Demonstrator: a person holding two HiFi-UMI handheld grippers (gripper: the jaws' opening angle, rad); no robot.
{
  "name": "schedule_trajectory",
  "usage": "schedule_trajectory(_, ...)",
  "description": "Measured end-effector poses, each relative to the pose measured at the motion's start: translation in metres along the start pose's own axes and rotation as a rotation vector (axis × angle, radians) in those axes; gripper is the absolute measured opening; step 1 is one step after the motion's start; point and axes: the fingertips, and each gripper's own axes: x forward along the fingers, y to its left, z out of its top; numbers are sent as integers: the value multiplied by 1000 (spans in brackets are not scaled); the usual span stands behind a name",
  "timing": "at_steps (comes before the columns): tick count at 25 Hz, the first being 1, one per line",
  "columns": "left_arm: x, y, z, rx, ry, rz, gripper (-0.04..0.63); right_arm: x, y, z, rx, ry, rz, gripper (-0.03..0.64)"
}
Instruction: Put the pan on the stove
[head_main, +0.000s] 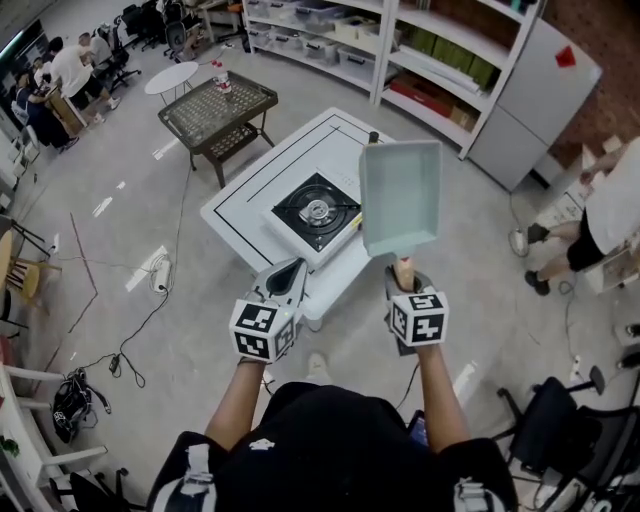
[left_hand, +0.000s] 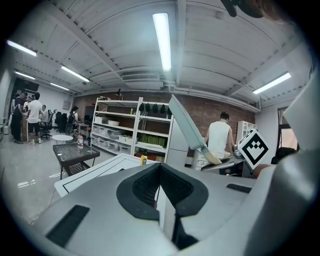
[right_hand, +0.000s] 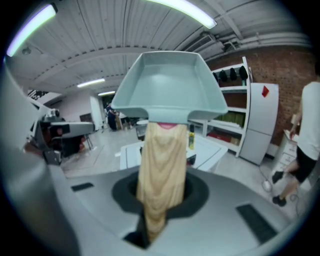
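A pale green square pan (head_main: 400, 195) with a light wooden handle (head_main: 403, 270) hangs in the air over the near right edge of the white table (head_main: 250, 190). My right gripper (head_main: 405, 285) is shut on that handle; in the right gripper view the handle (right_hand: 161, 175) runs between the jaws and the pan (right_hand: 167, 87) tilts upward. A black single-burner stove (head_main: 316, 212) sits on the table, left of the pan. My left gripper (head_main: 285, 278) is shut and holds nothing, near the table's front edge. The left gripper view shows the pan (left_hand: 187, 127) at the right.
A black mesh side table (head_main: 218, 105) and a round white table (head_main: 171, 77) stand beyond. Shelving (head_main: 400, 50) lines the back. Cables (head_main: 150, 300) trail over the floor at left. A person (head_main: 600, 210) stands at right, with an office chair (head_main: 570, 420) nearby.
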Motion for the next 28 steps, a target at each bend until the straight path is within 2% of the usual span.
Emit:
schedule_trajectory(13,50,77,13,-35,7,-49,26,74,7,38,-3,34,-36,60)
schedule_trajectory(19,58,88,15,-48,3,-64,26,86,9,40,-9,62,-45,60)
schedule_trajectory(28,60,94,13,-59,10,-41,26,99,9,39,-32,102,-24,61)
